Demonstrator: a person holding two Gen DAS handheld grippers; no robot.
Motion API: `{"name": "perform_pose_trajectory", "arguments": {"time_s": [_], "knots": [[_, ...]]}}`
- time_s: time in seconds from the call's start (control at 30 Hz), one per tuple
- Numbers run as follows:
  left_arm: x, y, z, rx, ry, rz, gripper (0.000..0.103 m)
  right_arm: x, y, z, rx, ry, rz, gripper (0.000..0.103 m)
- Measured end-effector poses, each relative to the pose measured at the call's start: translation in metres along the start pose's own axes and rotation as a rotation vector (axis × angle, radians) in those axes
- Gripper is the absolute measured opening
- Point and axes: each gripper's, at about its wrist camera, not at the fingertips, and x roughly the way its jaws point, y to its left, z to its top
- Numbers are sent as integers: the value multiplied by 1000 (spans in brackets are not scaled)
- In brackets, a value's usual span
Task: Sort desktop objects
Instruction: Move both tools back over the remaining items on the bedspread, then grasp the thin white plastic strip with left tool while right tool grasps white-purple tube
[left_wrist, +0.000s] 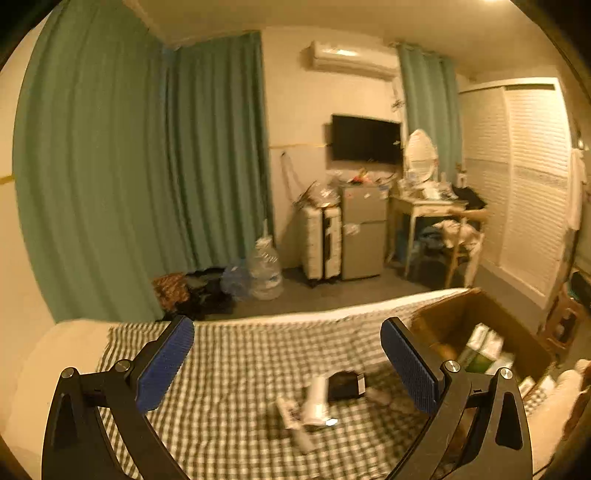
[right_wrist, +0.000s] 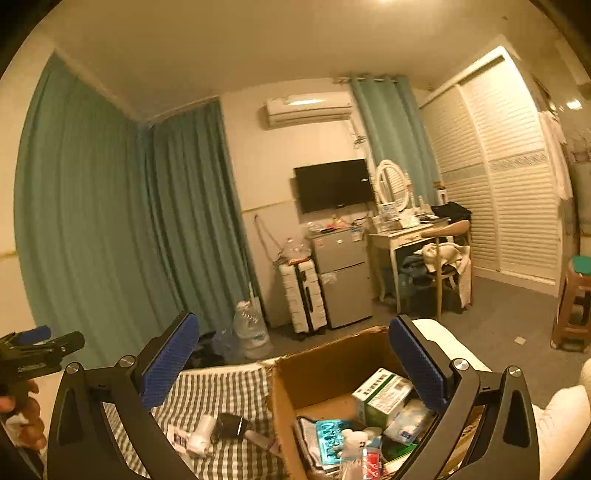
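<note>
My left gripper (left_wrist: 288, 363) is open and empty, held above a green-checked cloth (left_wrist: 229, 354). On the cloth below it lie a white dryer-shaped object (left_wrist: 316, 400), a small black box (left_wrist: 345, 384) and a flat printed packet (left_wrist: 290, 411). My right gripper (right_wrist: 293, 363) is also open and empty, and hangs over the near left corner of an open cardboard box (right_wrist: 325, 373). Inside the box are a green-white carton (right_wrist: 380, 391), a teal tray (right_wrist: 330, 439), a white pack (right_wrist: 406, 424) and a red can (right_wrist: 371, 461). The left gripper (right_wrist: 51, 339) shows at the far left in a hand (right_wrist: 26, 410).
The cardboard box (left_wrist: 476, 317) stands at the right end of the cloth, next to white bedding (right_wrist: 561, 417). Beyond the bed's far edge are water jugs (left_wrist: 264, 269), a suitcase (left_wrist: 321, 243), a small fridge (left_wrist: 360, 232), a dressing table with a chair (left_wrist: 428, 206) and a stool (right_wrist: 576, 302).
</note>
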Motion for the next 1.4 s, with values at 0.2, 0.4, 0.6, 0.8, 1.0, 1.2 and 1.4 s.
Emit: {"name": "perform_pose_trajectory", "arguments": {"time_s": [0.2,0.4,0.6,0.8,1.0,1.2,1.4], "knots": [[53,33,-46,-42,108,35,103,25,37,-24,-77,80,82,103],[106,44,-87,-45,207,42,103,66,72,-71,-165,243,155,103],[150,51,-117,-66,324,33,103,103,85,-118,-230,358,181,96],[185,40,-141,-72,426,-40,103,145,103,-164,-277,491,235,78],[211,26,-160,-66,506,-123,95,186,111,-194,-287,639,197,66],[228,26,-175,-111,565,-198,40,213,105,-215,-310,760,67,66],[215,17,-167,-81,504,-233,11,233,110,-220,-449,745,-54,64]]}}
